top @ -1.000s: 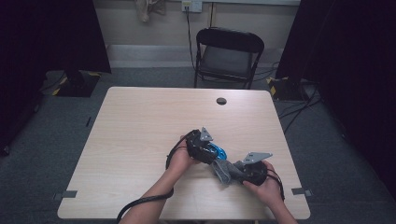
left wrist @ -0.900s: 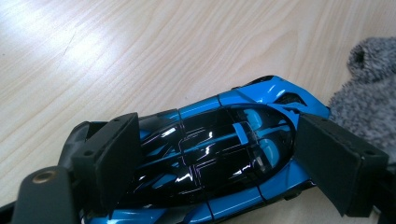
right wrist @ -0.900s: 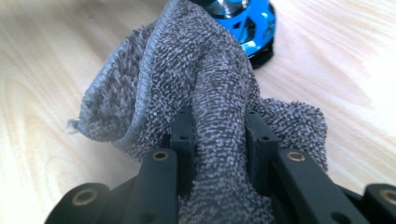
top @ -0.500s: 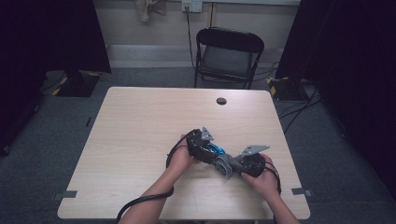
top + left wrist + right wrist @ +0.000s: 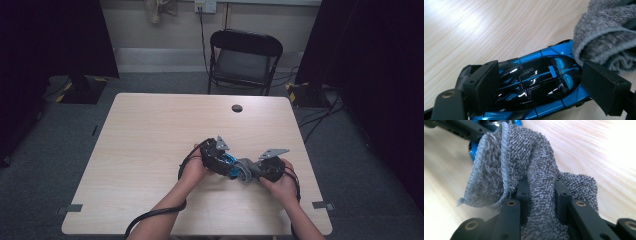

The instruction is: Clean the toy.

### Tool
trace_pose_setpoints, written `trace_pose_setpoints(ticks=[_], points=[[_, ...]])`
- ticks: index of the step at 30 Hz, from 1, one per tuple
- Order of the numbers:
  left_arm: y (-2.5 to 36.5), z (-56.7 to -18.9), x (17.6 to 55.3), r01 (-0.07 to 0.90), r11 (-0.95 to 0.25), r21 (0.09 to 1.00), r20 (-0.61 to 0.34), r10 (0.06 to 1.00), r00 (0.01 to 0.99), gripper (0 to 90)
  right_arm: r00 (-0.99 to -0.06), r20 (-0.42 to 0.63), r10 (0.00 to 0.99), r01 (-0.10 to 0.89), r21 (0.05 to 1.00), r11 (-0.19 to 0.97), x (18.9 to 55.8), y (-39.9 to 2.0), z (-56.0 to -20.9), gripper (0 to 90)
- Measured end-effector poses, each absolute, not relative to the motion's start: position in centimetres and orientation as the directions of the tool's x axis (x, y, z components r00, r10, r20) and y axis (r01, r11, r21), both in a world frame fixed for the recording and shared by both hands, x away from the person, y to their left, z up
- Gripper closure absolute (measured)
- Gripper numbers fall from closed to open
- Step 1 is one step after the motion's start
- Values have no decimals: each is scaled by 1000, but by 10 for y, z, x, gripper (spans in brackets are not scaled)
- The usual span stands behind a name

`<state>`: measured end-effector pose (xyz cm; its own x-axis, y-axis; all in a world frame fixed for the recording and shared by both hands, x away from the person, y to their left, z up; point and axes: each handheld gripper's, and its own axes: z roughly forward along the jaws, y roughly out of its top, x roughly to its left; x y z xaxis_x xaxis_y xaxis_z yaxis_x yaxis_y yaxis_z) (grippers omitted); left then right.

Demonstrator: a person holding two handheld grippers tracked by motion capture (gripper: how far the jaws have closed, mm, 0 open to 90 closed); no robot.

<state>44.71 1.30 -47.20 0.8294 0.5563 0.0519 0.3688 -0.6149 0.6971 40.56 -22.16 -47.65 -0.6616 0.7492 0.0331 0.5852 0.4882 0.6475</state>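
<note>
A blue and black toy car (image 5: 536, 85) lies on the wooden table (image 5: 150, 140), and my left gripper (image 5: 539, 85) is shut on it, one pad on each side of its body. In the high view the car (image 5: 227, 164) sits between both hands near the table's front. My right gripper (image 5: 540, 192) is shut on a grey terry cloth (image 5: 524, 162), which bunches out past the jaws and presses against one end of the car. That cloth (image 5: 604, 32) shows at the upper right of the left gripper view, and as a grey wad (image 5: 244, 169) from above.
A small dark round thing (image 5: 237, 108) sits near the table's far edge. A black folding chair (image 5: 242, 57) stands behind the table. Cables trail from both grippers off the front edge. Dark curtains flank the room.
The right hand with the cloth has shifted a little along the car, up and to the right in the high view. The left hand and the car stay put.
</note>
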Motion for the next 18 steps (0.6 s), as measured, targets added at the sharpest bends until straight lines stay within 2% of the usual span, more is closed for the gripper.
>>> trace_pose_setpoints(ticks=[18], points=[[15, -473, 447, 362, -610, 705, 50, 551, 833, 157, -553, -17, 833, 598, 688, 411, 420, -218, -479, 725]])
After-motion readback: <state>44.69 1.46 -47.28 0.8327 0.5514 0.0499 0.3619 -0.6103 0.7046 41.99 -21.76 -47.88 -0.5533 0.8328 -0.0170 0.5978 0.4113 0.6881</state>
